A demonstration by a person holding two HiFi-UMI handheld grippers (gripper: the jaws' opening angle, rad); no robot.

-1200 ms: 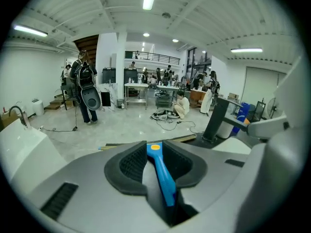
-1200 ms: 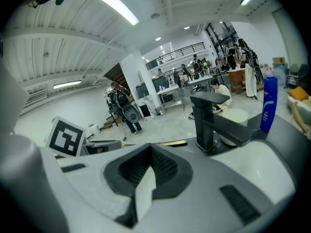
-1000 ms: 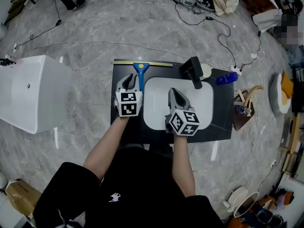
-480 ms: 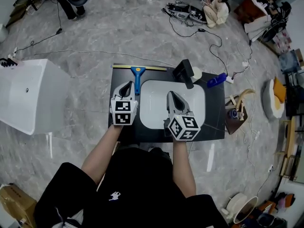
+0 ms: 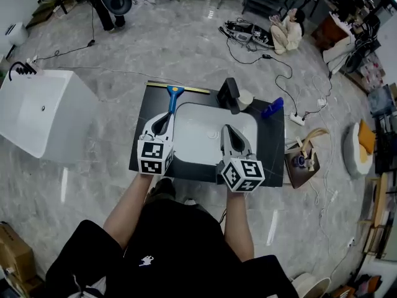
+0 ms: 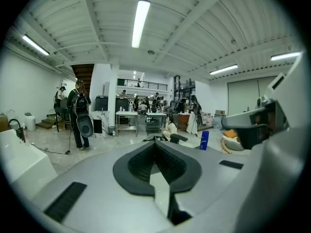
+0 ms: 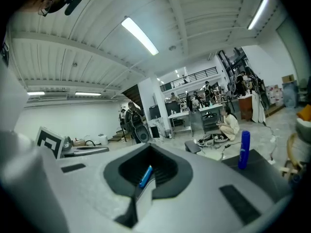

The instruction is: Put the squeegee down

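The squeegee (image 5: 172, 98), with a blue handle and a long thin blade, lies flat at the far left of the black table (image 5: 273, 148), beside the white basin (image 5: 198, 138). Nothing touches it. My left gripper (image 5: 162, 123) hovers just near of the handle's end, its jaws shut and empty; in the left gripper view (image 6: 156, 166) the pads meet with nothing between them. My right gripper (image 5: 231, 135) floats over the basin's right half, jaws together and empty. A blue sliver (image 7: 145, 175) shows through the hollow of the right gripper (image 7: 146, 188).
A black faucet (image 5: 230, 95) stands at the basin's far rim, and a blue bottle (image 5: 271, 108) stands at the table's far right. A white tub (image 5: 37, 113) sits on the floor to the left. Cables and a seated person (image 5: 286, 27) lie beyond.
Both grippers have lifted and drawn back toward me from the far side of the table. The left one has left the squeegee handle. The squeegee stays flat on the table.
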